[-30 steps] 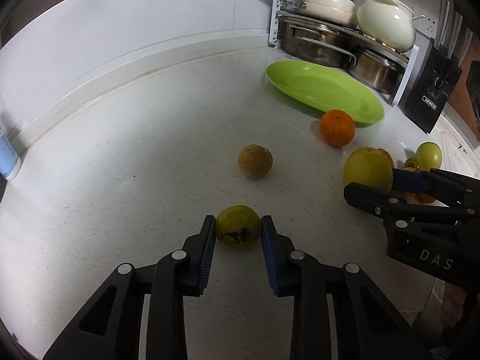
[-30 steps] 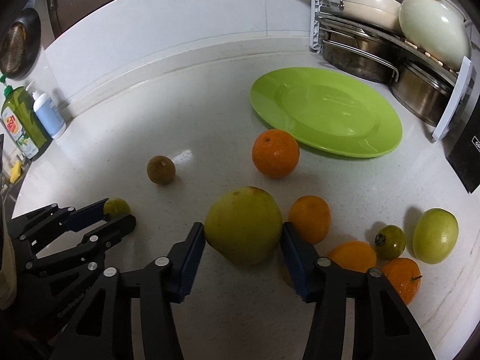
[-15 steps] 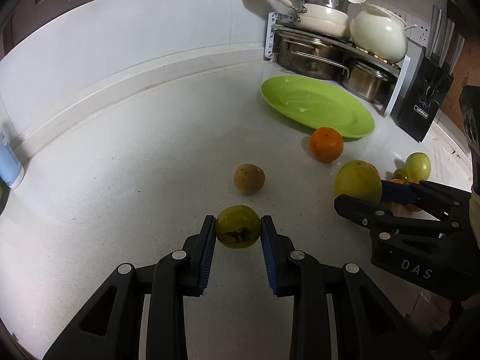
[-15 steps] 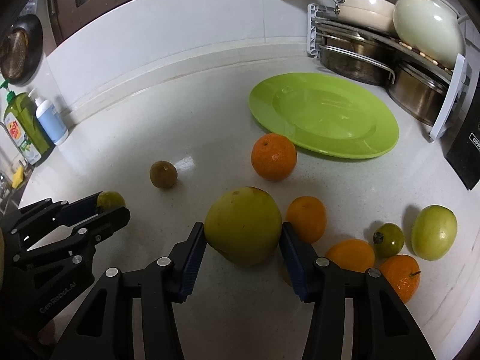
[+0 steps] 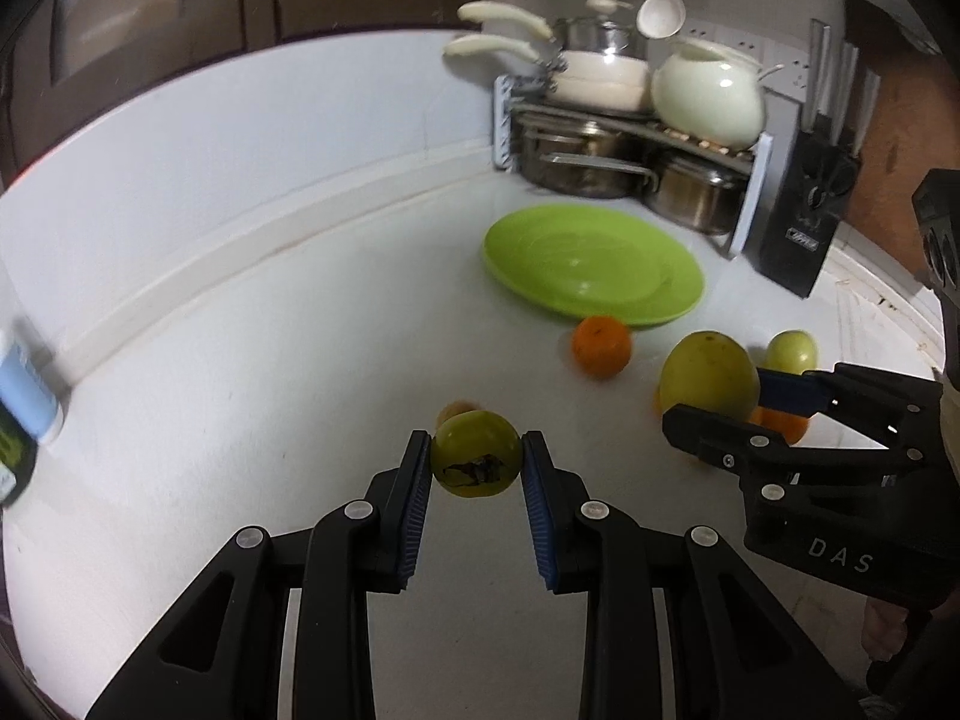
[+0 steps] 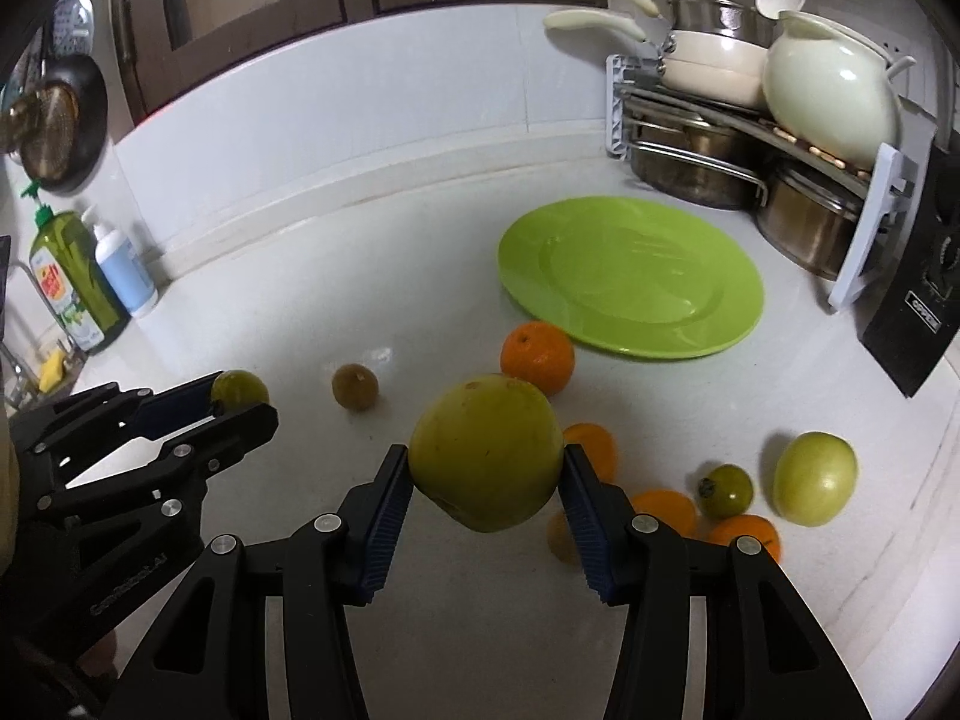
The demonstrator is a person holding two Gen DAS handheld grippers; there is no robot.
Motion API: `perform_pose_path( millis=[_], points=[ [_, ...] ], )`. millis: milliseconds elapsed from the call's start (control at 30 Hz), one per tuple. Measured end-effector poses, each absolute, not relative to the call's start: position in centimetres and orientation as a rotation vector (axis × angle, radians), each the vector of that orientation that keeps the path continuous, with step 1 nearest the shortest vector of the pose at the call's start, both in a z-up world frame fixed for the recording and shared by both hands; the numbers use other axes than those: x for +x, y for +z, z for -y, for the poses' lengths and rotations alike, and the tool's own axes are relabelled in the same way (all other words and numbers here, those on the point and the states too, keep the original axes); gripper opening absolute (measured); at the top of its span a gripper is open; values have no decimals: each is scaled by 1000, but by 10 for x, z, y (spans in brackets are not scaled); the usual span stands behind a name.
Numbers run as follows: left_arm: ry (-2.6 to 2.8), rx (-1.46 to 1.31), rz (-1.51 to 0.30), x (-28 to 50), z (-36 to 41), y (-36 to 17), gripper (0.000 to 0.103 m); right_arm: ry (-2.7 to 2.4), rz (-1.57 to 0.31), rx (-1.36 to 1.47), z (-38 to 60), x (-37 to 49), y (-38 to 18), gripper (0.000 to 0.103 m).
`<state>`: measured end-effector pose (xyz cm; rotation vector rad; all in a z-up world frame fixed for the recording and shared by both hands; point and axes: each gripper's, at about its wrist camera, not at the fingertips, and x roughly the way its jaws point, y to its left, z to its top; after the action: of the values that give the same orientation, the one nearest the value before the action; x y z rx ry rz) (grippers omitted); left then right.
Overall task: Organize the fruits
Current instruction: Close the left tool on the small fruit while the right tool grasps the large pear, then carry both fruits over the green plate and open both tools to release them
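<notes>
Small green fruit (image 5: 476, 461) between left fingers (image 5: 414, 498), apparently clear of counter (image 5: 240, 420).

glossy green plastic-looking plate (image 6: 630, 282) on a smooth, faintly speckled white table (image 6: 336, 312); shiny steel pots (image 6: 690, 174); matt black fingers (image 6: 384, 504) with ribbed blue pads.

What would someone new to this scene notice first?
Each gripper carries a fruit above the white counter: the right gripper clamps a large yellow-green fruit, the left gripper a small green fruit. Behind sits an empty lime-green plate, with oranges scattered in front.
</notes>
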<state>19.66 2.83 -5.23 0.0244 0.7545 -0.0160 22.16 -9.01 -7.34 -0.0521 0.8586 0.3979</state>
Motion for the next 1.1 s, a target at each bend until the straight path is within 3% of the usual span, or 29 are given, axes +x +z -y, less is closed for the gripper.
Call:
perform_pose_path(
  millis=[533,1100],
  points=[
    [-153,78,-681,241,15,-19,30,326,-793,-20,127,233,-38,51],
    [-231,106,-782,344,21,-28,30,264,-826,-17,140,311,-54,51]
  ],
)
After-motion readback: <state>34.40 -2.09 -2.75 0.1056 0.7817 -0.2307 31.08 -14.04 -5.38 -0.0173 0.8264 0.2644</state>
